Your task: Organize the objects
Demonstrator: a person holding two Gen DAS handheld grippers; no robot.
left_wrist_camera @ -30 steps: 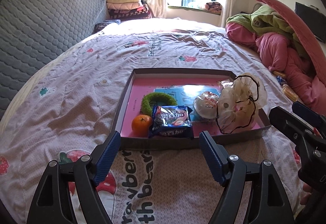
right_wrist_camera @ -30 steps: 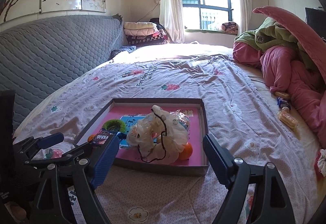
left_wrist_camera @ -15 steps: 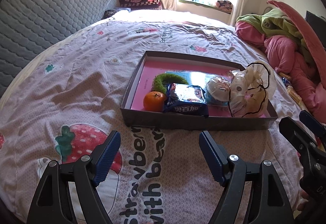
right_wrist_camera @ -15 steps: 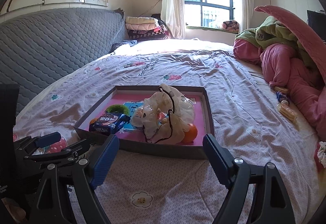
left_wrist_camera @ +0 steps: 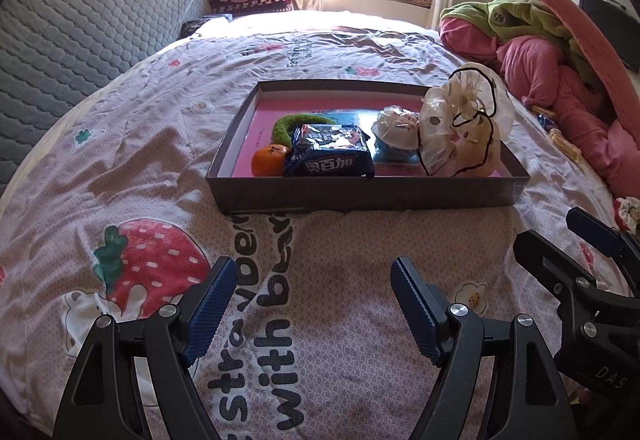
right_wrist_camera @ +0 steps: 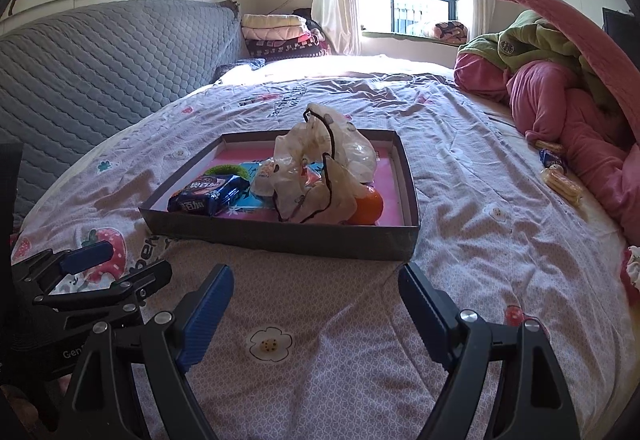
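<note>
Here – bedspread (left_wrist_camera: pixel 340 240) b/w grippers & tray edge (left_wrist_camera: pixel 368 196)

On the bedspread (left_wrist_camera: pixel 168 160), large dark letters are printed beside a strawberry picture; "with" is read in full, and next to it a longer word beginning "stra", partly hidden by the tray (left_wrist_camera: pixel 360 192). On the dark blue snack packet (left_wrist_camera: pixel 330 156) inside the tray, three white Chinese characters, "奥百加", are printed along the front edge. On the black body of the right tongs (left_wrist_camera: pixel 592 240), seen at the lower right of the left wrist view, "DAS" is made out.
</note>
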